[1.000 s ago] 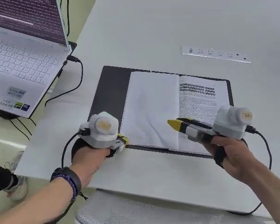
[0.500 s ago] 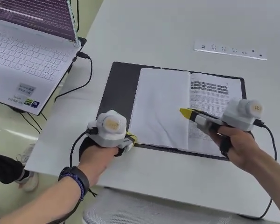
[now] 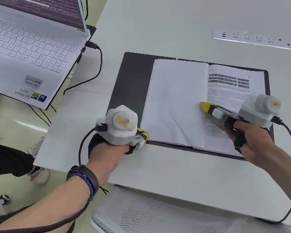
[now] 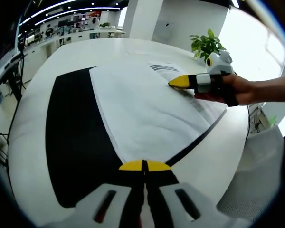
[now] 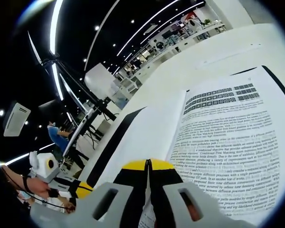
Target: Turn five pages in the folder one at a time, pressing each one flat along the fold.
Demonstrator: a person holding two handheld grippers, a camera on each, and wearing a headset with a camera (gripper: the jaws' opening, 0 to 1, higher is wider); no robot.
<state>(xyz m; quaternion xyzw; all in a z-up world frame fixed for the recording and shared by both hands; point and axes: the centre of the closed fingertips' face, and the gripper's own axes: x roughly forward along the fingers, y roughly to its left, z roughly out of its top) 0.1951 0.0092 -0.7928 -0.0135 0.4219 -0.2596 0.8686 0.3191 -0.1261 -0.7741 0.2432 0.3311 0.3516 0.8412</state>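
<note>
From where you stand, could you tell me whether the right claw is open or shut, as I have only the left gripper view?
Observer: Shut. Its own view shows the right claw with jaws closed together, tips at the fold of the folder.
Operator: Thank you. Is anything left of the folder?
Observer: Yes, an open laptop, its cable curving close to the folder's black cover.
Operator: And beyond the folder?
Observer: A white power strip lies on the table past the far edge.
</note>
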